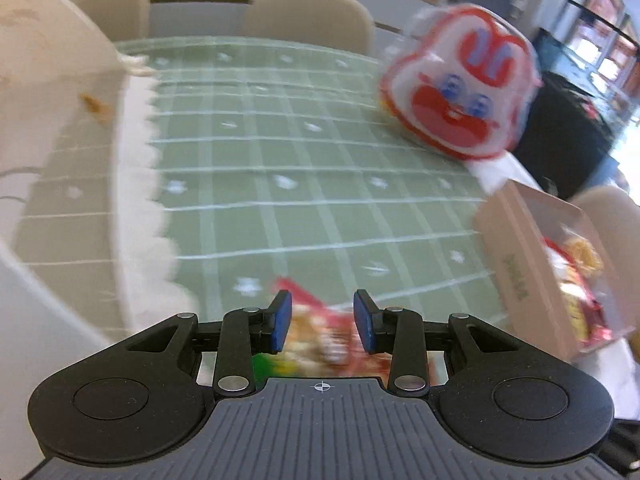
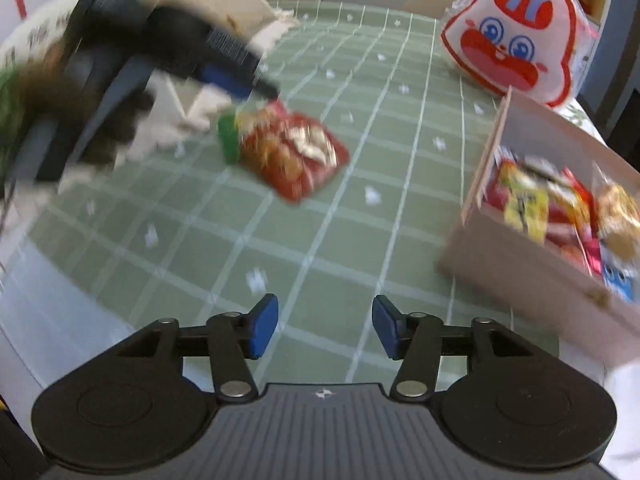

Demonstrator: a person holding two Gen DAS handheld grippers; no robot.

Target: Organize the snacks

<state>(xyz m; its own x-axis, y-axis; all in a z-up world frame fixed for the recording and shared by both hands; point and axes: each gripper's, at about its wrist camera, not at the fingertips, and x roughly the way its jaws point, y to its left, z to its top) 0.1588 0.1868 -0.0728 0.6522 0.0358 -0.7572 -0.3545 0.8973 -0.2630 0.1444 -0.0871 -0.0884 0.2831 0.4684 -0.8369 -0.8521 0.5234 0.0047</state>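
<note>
Only the right wrist view shows left gripper [image 2: 256, 84] above red snack packet [image 2: 292, 156]; right gripper [image 2: 325, 328] gapes empty.

The tablecloth [image 2: 320, 216] is pale sage green, crossed by a grid of white lines with small white flower-like marks in the squares. At centre left of the right wrist view lies a snack packet [image 2: 286, 150], mostly red with orange-brown and white print and a green end. The box [image 2: 516, 264] at the right edge is light pinkish beige; the packets [image 2: 556, 208] inside show yellow, red, white, golden brown and a patch of blue. At upper right, the rabbit bag [image 2: 516, 36] is white with red outlines, a red mouth, blue eyes and lilac inner ears. Both grippers are black with blue pads [image 1: 282, 322]. The chairs [image 1: 308, 12] at the top are beige.
</note>
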